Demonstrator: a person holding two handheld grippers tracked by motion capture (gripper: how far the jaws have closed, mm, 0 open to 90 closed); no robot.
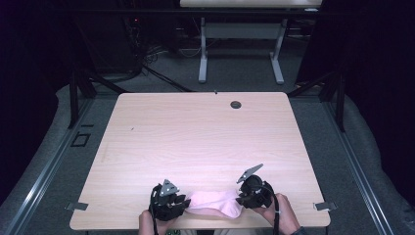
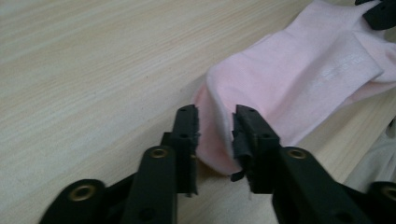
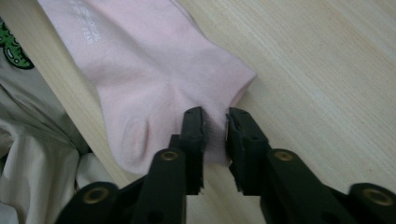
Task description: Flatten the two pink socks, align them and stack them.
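A pink sock [image 1: 215, 203] is lying flat at the table's [image 1: 195, 132] near edge, midway along it. The left gripper [image 2: 215, 122] and right gripper [image 3: 215, 122] are hovering at opposite ends, jaws parted, gripping nothing.

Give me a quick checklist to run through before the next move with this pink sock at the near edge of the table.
1. Pink fabric sock lies flat on the light wooden table: ok.
2. Sock fully on the table: not ok, in the right gripper view one end reaches over the near edge.
3. Left gripper lined up with the sock: ok, its end sits between the parted fingers.
4. Right gripper lined up: ok, the sock's other end lies between its parted fingers.
5. Fingers pressing the fabric: cannot tell for certain; small gaps show on both.
6. Table beyond the sock free of other things: ok.
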